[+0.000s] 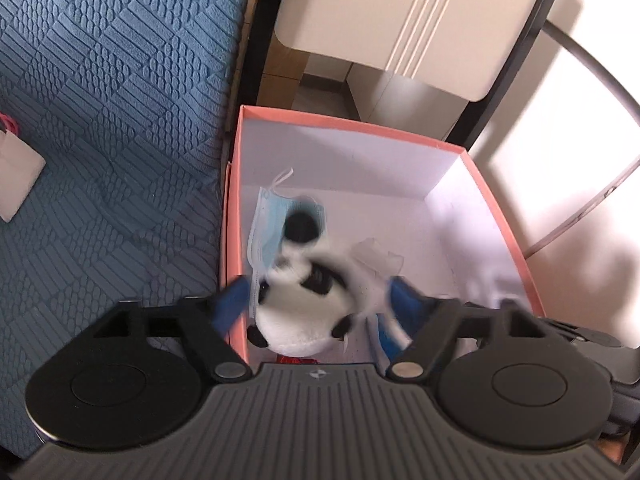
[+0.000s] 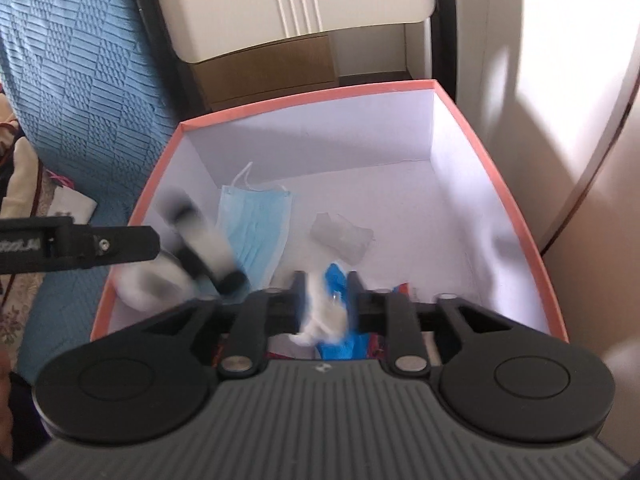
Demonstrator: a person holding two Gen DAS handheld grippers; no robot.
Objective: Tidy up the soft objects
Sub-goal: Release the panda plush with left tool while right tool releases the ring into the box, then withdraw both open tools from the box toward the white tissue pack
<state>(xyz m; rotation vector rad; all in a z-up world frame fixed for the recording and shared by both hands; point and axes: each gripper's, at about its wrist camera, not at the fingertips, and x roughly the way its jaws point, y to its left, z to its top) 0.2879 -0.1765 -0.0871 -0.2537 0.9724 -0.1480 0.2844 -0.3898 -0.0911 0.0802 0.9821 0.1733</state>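
Note:
A pink box (image 1: 352, 122) with a white inside stands beside the bed; it also shows in the right wrist view (image 2: 312, 94). In it lie a blue face mask (image 2: 256, 224), a clear plastic wrap (image 2: 340, 236) and other small items. My left gripper (image 1: 316, 300) is open over the box, and a blurred black-and-white panda plush (image 1: 304, 308) is between its blue fingers, seemingly falling; the plush also shows in the right wrist view (image 2: 188, 252). My right gripper (image 2: 326, 292) is shut on a blue-and-white soft cloth item (image 2: 332, 312) over the box.
A blue quilted bedspread (image 1: 112, 120) lies left of the box, with a small white bag (image 1: 16, 176) on it. A cream cabinet (image 1: 400, 20) stands behind the box, a white wall (image 2: 560, 120) to the right.

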